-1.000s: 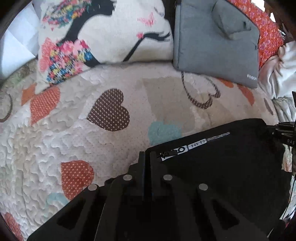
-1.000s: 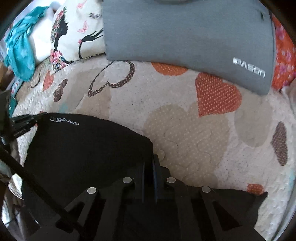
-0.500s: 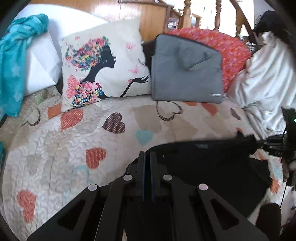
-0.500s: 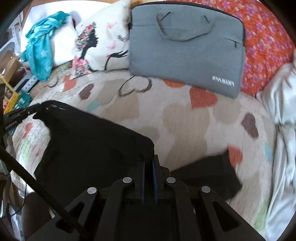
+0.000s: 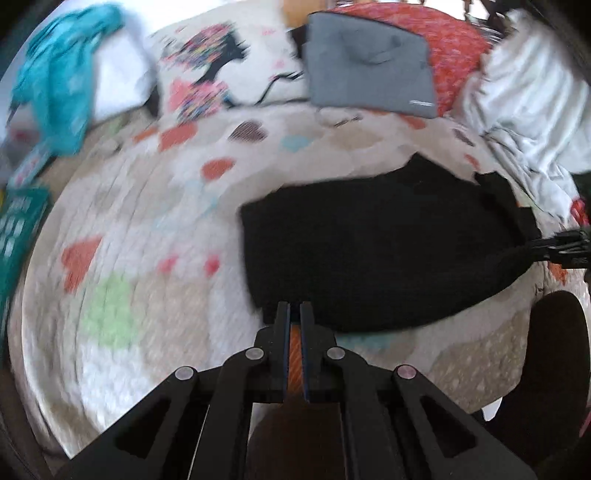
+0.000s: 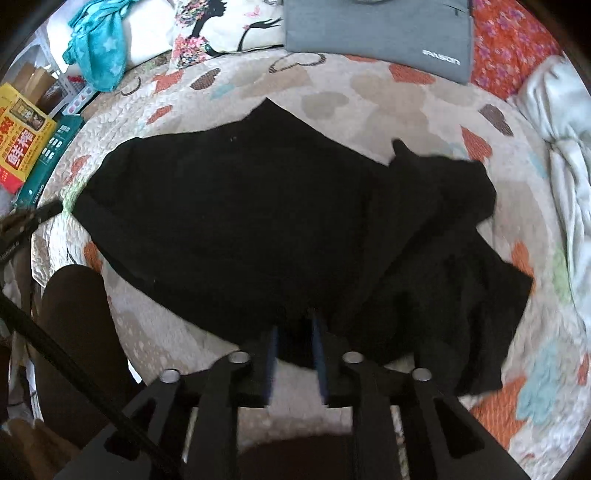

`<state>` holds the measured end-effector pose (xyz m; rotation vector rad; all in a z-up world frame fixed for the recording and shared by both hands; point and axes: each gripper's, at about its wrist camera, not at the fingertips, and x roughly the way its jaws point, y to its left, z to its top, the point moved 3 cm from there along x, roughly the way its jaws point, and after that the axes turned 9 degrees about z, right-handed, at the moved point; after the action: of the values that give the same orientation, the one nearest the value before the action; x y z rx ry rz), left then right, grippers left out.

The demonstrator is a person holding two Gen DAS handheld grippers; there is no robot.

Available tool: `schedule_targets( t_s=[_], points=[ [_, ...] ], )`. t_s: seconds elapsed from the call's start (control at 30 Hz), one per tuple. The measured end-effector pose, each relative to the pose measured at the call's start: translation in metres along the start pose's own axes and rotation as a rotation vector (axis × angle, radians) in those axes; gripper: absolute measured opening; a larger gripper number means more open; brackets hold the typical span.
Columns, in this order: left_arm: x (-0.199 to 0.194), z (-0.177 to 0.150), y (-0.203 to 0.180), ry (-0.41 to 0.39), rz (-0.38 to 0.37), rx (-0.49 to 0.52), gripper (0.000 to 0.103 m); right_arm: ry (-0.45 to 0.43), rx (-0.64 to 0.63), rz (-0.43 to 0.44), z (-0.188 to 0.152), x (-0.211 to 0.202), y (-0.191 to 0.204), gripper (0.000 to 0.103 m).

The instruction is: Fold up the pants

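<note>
The black pants lie spread flat on the heart-patterned quilt, legs crumpled toward the right. In the left wrist view the pants lie ahead and to the right. My left gripper is nearly shut with a thin gap, empty, just off the pants' near edge. My right gripper has its jaws slightly apart at the pants' near edge, with cloth behind them. Its tip also shows at the pants' right end in the left wrist view.
A grey laptop bag, a printed pillow, a red floral cushion and a teal cloth line the back. White bedding lies on the right. Boxes sit on the left.
Both grippers pulled back and up from the bed. The pants, earlier held stretched between them, now lie flat on the quilt. The right jaws have parted.
</note>
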<state>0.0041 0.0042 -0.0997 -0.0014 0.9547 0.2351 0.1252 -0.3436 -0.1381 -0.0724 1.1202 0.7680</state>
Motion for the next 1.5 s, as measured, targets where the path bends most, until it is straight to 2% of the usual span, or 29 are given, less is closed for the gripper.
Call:
schedule_targets(
  t_s=[0.07, 0.17, 0.27, 0.3, 0.37, 0.43, 0.53, 0.63, 0.7, 0.77, 0.8, 0.87, 0.97, 1.1, 1.13, 1.17, 1.2, 1.27, 1.4, 1.5],
  points=[
    [-0.002, -0.008, 0.018, 0.019, 0.003, -0.057, 0.005, -0.022, 0.050, 0.024, -0.006, -0.012, -0.008, 0.042],
    [-0.017, -0.012, 0.040, 0.004, -0.013, -0.142, 0.005, -0.094, 0.112, 0.018, -0.011, -0.041, -0.025, 0.049],
    [-0.030, 0.000, 0.042, -0.029, -0.053, -0.177, 0.005, -0.183, 0.190, -0.020, -0.014, -0.070, -0.051, 0.058],
    [-0.031, 0.005, 0.037, -0.038, -0.070, -0.175, 0.007, -0.207, 0.219, -0.027, -0.014, -0.078, -0.061, 0.059],
    [-0.030, 0.021, 0.017, -0.056, -0.131, -0.164, 0.028, -0.252, 0.296, -0.032, -0.016, -0.091, -0.080, 0.059],
    [-0.025, 0.035, -0.008, -0.063, -0.194, -0.157, 0.041, -0.285, 0.347, -0.040, -0.017, -0.097, -0.097, 0.059],
    [-0.014, 0.051, -0.063, -0.050, -0.308, -0.123, 0.043, -0.288, 0.393, -0.076, -0.020, -0.092, -0.113, 0.059],
    [0.005, 0.061, -0.109, -0.023, -0.380, -0.108, 0.043, -0.286, 0.432, -0.085, -0.021, -0.083, -0.123, 0.059],
    [0.021, 0.067, -0.134, -0.001, -0.410, -0.101, 0.043, -0.283, 0.421, -0.069, -0.011, -0.076, -0.116, 0.059],
    [0.037, 0.068, -0.152, -0.003, -0.392, -0.074, 0.043, -0.284, 0.375, -0.062, 0.009, -0.069, -0.100, 0.060],
    [0.043, 0.067, -0.157, 0.004, -0.392, -0.066, 0.043, -0.280, 0.347, -0.070, 0.019, -0.064, -0.091, 0.062],
    [0.057, 0.060, -0.162, 0.028, -0.405, -0.063, 0.043, -0.265, 0.284, -0.097, 0.038, -0.053, -0.074, 0.074],
    [0.071, 0.044, -0.158, 0.052, -0.409, -0.069, 0.043, -0.186, 0.134, -0.205, 0.074, -0.023, -0.043, 0.075],
    [0.070, 0.042, -0.161, 0.016, -0.391, -0.040, 0.043, -0.061, 0.064, -0.364, 0.103, 0.026, -0.040, 0.075],
    [0.071, 0.041, -0.164, 0.011, -0.378, -0.029, 0.043, -0.039, 0.075, -0.377, 0.106, 0.033, -0.045, 0.069],
    [0.070, 0.040, -0.165, 0.003, -0.369, -0.019, 0.043, -0.013, 0.096, -0.390, 0.107, 0.042, -0.051, 0.040],
    [0.069, 0.039, -0.167, -0.005, -0.358, -0.005, 0.043, 0.008, 0.117, -0.396, 0.106, 0.046, -0.057, 0.025],
    [0.068, 0.039, -0.169, -0.007, -0.359, -0.002, 0.046, -0.012, 0.145, -0.388, 0.102, 0.039, -0.065, 0.011],
    [0.071, 0.040, -0.162, 0.006, -0.389, -0.031, 0.046, -0.103, 0.203, -0.370, 0.079, -0.004, -0.078, 0.008],
    [0.073, 0.041, -0.158, 0.019, -0.414, -0.061, 0.046, -0.193, 0.324, -0.308, 0.050, -0.044, -0.097, 0.008]
  ],
)
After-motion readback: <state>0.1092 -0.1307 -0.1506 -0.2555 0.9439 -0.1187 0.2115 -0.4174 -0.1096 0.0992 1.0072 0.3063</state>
